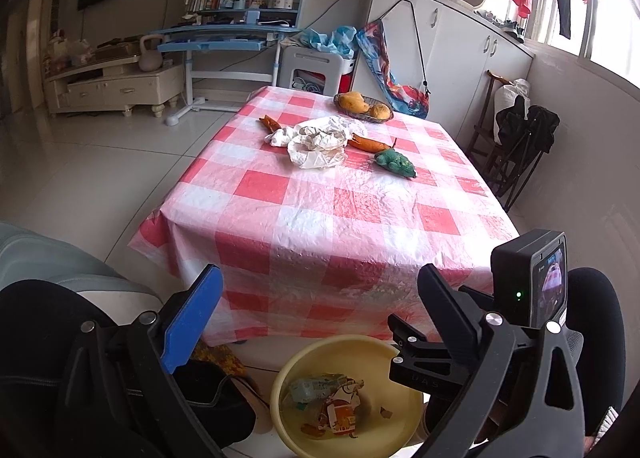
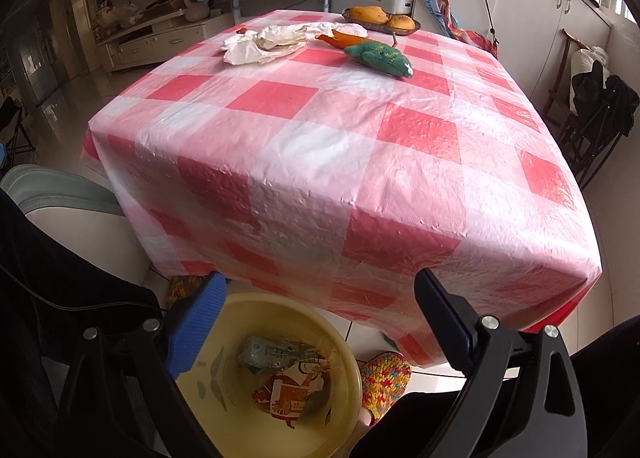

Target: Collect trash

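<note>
A yellow basin [image 1: 400, 414] sits on the floor below the table's near edge, holding a crumpled green wrapper [image 1: 314, 386] and an orange printed wrapper [image 1: 340, 414]; the basin also shows in the right wrist view [image 2: 344, 374]. Crumpled white paper [image 1: 316, 141] lies at the far middle of the red-checked table [image 1: 320, 225], and shows in the right wrist view [image 2: 264, 42]. My left gripper [image 1: 320, 310] is open and empty above the basin. My right gripper [image 2: 320, 314] is open and empty above the basin; its body appears in the left wrist view [image 1: 460, 350].
On the table are two orange carrot toys [image 1: 368, 143], a green plush toy [image 1: 395, 163] and a basket of fruit [image 1: 364, 105]. A crocheted slipper [image 2: 384, 382] lies on the floor by the basin. A grey seat [image 2: 60, 209] stands at left, folded chairs [image 1: 516, 141] at right.
</note>
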